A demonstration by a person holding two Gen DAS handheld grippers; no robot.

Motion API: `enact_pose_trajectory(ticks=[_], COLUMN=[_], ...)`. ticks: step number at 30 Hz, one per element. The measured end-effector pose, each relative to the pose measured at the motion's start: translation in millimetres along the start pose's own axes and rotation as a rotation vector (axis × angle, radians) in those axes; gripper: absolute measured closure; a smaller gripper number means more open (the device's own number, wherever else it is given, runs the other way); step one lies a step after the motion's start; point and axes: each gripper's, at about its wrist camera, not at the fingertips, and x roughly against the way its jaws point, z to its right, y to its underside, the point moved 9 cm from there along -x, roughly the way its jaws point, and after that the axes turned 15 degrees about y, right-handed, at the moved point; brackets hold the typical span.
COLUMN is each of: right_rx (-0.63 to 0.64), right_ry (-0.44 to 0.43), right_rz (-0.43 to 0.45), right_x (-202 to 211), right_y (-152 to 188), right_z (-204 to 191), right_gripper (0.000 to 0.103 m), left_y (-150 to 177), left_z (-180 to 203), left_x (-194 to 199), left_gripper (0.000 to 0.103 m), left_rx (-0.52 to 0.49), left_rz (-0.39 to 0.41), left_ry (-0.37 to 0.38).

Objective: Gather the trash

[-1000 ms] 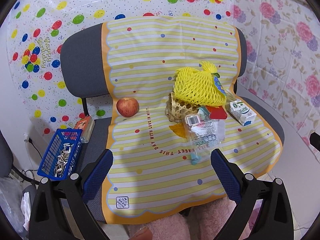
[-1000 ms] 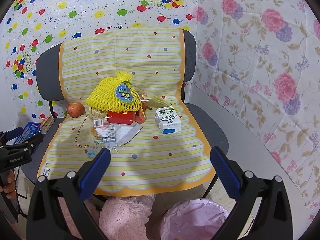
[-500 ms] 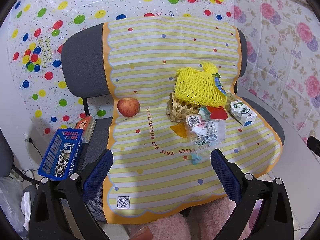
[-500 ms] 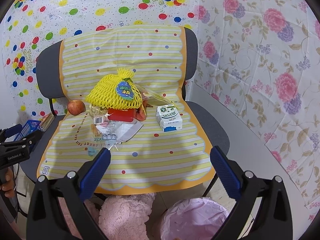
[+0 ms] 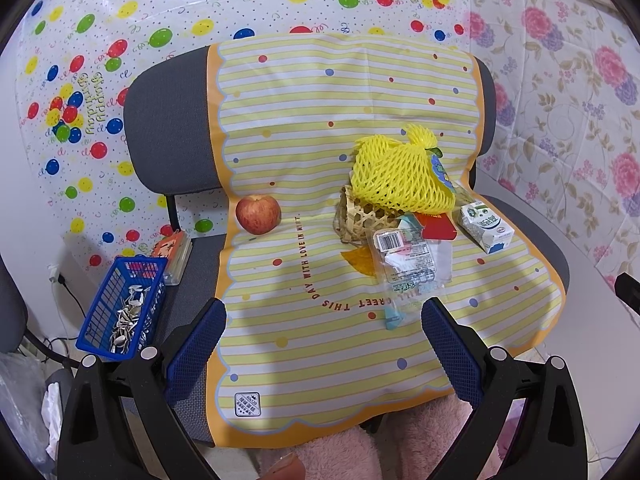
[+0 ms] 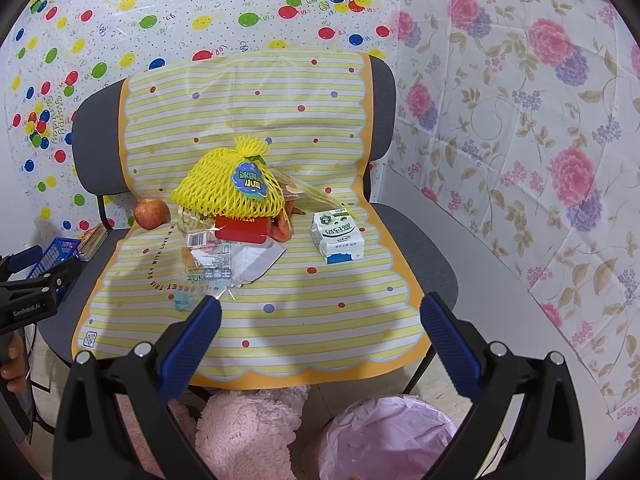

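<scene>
A pile of trash lies on a chair covered by a yellow striped cloth [image 5: 304, 160]: a yellow foam net [image 5: 400, 176] [image 6: 228, 192], a clear plastic wrapper [image 5: 412, 260] [image 6: 216, 258], a red packet [image 6: 240, 230], and a white milk carton [image 5: 486, 226] [image 6: 338, 236] to the right. A bin with a pink liner [image 6: 390, 436] stands on the floor below the chair's front. My left gripper [image 5: 322, 322] is open and empty, above the seat's front. My right gripper [image 6: 320, 316] is open and empty, nearer the carton.
A red apple [image 5: 258, 214] [image 6: 151, 213] sits left of the pile, by a small woven basket [image 5: 360, 216]. A blue basket [image 5: 124, 304] with shells stands on the seat's left side. Pink fluffy fabric [image 6: 248, 432] lies below the chair. Patterned sheets cover the walls.
Both views have shifted slightly, with the chair and pile sitting a little higher or nearer. Nothing on the chair has moved.
</scene>
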Motion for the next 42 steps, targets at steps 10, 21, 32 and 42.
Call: enact_pose_trajectory(ticks=[10,21,32,42], right_rx=[0.001,0.057,0.170,0.314], right_ry=[0.000,-0.080,-0.151,-0.045], right_rz=[0.002,0.072,0.099,0.164], right_x=[0.9,-15.3,-80.9,-145.9], right_y=[-0.9,-14.0,-44.7,-62.8], right_z=[-0.2,-36.3,-116.6,-176.8], right_gripper=[0.006,0.006,0.006,0.006], left_y=[-1.9,0.0,0.9,-17.1], left_z=[-2.1,-24.5,-65.8,-96.7], left_x=[1.2,-16.8,-57.0,-101.8], left_gripper=[0.006,0.006,0.007,0.007], left_rx=[0.000,0.006,0.085,0.125], left_rz=[0.001,-0.027,-0.064,-0.049], left_ry=[0.001,-0.037,-0.058,-0.064])
